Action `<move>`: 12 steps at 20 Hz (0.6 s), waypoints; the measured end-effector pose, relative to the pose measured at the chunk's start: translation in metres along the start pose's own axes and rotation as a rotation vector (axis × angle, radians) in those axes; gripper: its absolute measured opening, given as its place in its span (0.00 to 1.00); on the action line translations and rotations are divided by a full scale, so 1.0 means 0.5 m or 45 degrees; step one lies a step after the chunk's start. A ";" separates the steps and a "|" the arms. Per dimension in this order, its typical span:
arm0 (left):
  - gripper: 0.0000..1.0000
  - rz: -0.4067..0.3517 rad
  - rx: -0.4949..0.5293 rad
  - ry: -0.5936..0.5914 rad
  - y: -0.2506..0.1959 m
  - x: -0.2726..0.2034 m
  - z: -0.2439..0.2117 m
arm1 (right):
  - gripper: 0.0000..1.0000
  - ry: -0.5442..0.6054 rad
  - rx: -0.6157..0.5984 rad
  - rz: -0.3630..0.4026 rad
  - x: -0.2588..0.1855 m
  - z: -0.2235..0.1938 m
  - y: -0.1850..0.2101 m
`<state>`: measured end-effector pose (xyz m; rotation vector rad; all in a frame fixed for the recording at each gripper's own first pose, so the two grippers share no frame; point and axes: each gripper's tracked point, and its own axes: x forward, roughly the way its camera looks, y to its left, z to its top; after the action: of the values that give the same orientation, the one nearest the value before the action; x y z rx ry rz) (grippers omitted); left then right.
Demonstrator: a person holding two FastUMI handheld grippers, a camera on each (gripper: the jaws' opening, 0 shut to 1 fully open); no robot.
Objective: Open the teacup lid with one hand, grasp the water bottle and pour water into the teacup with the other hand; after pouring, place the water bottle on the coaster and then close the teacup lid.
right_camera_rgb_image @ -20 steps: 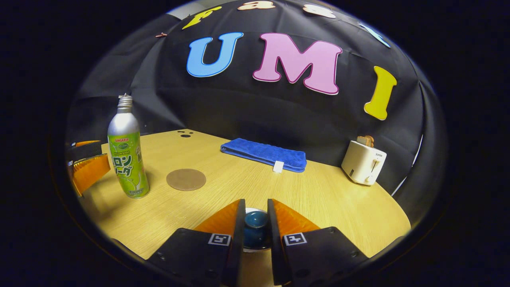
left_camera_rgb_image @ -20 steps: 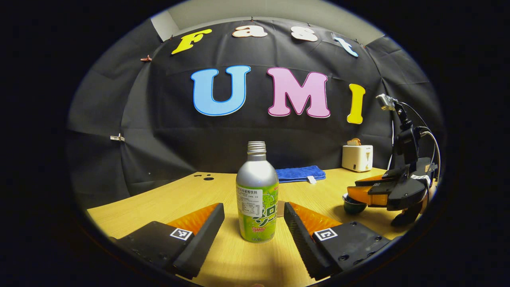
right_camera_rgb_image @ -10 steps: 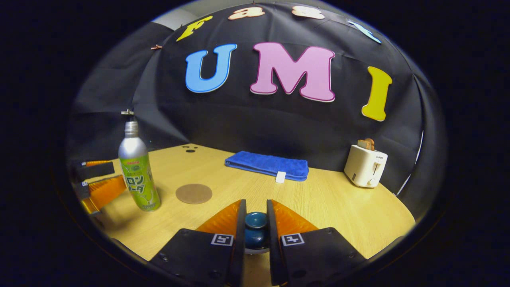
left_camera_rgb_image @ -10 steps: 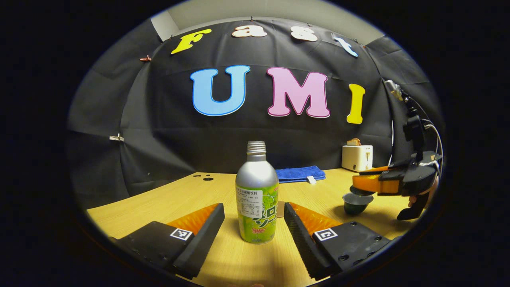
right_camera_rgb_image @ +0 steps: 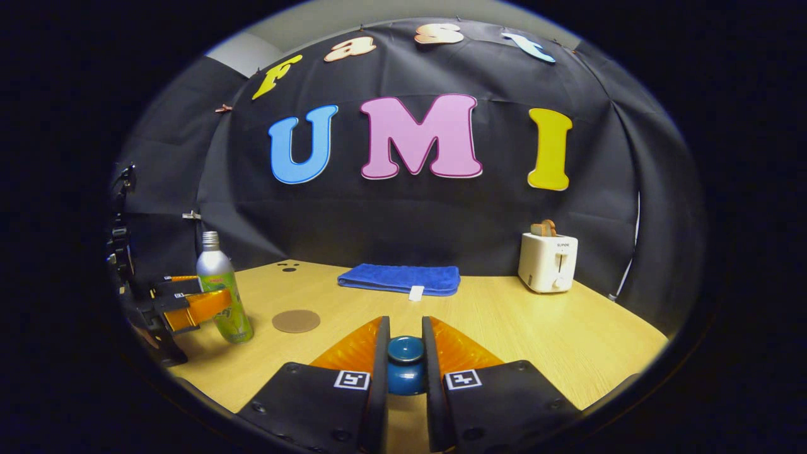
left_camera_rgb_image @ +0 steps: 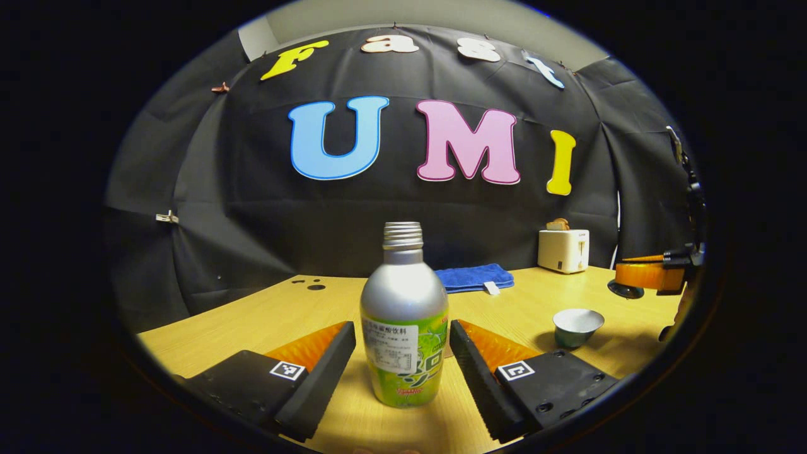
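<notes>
A silver bottle with a green label (left_camera_rgb_image: 404, 328) stands upright on the wooden table, between the open fingers of my left gripper (left_camera_rgb_image: 402, 334); neither finger touches it. The bottle (right_camera_rgb_image: 219, 296) also appears at the left of the right gripper view, with the left gripper (right_camera_rgb_image: 195, 302) around it. My right gripper (right_camera_rgb_image: 404, 353) is shut on the blue knob of the teacup lid (right_camera_rgb_image: 404, 364) and holds it in the air. The uncovered teacup (left_camera_rgb_image: 576, 325) sits on the table to the right, with the right gripper (left_camera_rgb_image: 643, 276) and the lid (left_camera_rgb_image: 624, 289) above and beyond it. A round brown coaster (right_camera_rgb_image: 296, 321) lies right of the bottle.
A folded blue towel (right_camera_rgb_image: 398, 279) lies at the back of the table (right_camera_rgb_image: 504, 321). A white toaster (right_camera_rgb_image: 548, 261) with bread in it stands at the back right. Small dark holes (left_camera_rgb_image: 312, 285) mark the tabletop at the far left.
My right gripper has lifted the lid off the teacup and carried it up and to the right. My left gripper has moved forward, so the bottle now stands deeper between its fingers.
</notes>
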<state>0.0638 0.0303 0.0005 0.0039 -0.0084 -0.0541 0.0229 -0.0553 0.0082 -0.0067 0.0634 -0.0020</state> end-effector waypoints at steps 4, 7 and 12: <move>0.95 -0.006 0.001 -0.003 0.003 0.040 0.002 | 0.29 0.023 0.066 -0.007 0.009 -0.028 -0.024; 0.88 -0.002 0.003 0.000 0.004 0.053 0.001 | 0.29 -0.013 0.045 -0.027 0.011 -0.022 -0.041; 0.81 -0.012 0.057 0.008 -0.011 0.053 -0.002 | 0.29 -0.074 0.014 -0.063 0.014 -0.006 -0.062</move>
<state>0.0902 0.0236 -0.0002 0.0487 -0.0029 -0.0635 0.0294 -0.0863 0.0048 0.0029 0.0049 -0.0517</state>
